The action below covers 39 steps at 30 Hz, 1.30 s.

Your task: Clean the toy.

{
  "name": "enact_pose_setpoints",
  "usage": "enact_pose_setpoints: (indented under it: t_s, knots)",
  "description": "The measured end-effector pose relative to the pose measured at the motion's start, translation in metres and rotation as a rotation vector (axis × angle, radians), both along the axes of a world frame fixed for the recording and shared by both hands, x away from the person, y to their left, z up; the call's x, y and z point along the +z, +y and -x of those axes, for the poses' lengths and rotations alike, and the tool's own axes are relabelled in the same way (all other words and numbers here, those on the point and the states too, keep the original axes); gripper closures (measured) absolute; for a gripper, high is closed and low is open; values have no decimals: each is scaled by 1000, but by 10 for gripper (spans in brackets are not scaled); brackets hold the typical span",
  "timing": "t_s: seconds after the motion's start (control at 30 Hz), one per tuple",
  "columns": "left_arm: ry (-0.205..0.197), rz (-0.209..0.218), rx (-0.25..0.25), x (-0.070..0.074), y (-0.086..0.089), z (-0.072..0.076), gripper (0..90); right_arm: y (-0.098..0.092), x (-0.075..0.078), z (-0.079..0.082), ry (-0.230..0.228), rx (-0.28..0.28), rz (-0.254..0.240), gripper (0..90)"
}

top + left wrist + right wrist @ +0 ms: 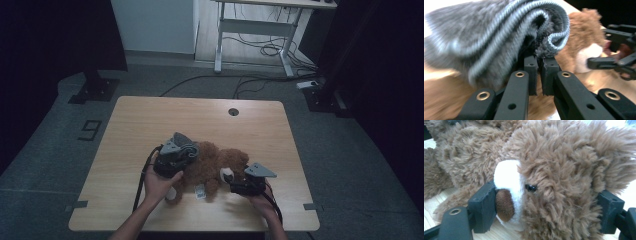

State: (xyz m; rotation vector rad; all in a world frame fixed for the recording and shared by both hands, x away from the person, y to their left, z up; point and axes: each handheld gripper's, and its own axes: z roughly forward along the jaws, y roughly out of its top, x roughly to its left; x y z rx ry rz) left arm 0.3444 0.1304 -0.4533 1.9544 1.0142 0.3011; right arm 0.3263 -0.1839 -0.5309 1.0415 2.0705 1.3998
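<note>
- Brown plush bear (215,167) lies mid-table (150,120), near my edge.
- My right gripper (544,202) clamps bear's head, snout to back; fur squashes, so grip deep.
- My left gripper (539,65), jaws nearly together, pinches grey knit sock (499,37) by ribbed cuff; limp, light, stretchy.
- Left gripper view shows cuff fold; high view shows sock over bear's body.

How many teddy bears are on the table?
1. The brown teddy bear lies near the front of the wooden table. The right gripper clamps its head, and the left gripper holds a grey knitted hat beside it.
</note>
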Motion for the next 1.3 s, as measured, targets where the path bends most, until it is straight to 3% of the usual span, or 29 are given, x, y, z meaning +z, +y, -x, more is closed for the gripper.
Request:
enact_pose_setpoints:
  t_s: [0.3,0.43,0.53,0.7,0.87,0.97,1.1,1.2,1.3]
  knots:
    - [15,14,90,-8,41,3,840,0,0,0,0,1,-1,203]
    - [4,48,126,1,53,1,840,0,0,0,-1,0,-1,203]
    - [-25,77,119,14,51,3,841,0,0,0,-1,-1,-2,203]
    - [-103,118,44,46,21,8,840,1,-1,0,-3,-5,-1,203]
    - [-170,133,-49,73,-31,5,840,1,-1,0,-4,-5,-2,203]
    - [-189,107,-117,79,-67,2,840,1,-1,0,-5,-3,-2,203]
    - [-162,59,-187,73,-110,-4,839,0,-1,0,-3,-1,-2,203]
    - [-111,4,-219,54,-136,-11,839,0,-1,0,-6,0,-1,203]
    - [-55,-39,-239,32,-150,-17,837,0,-1,0,-4,2,-1,203]
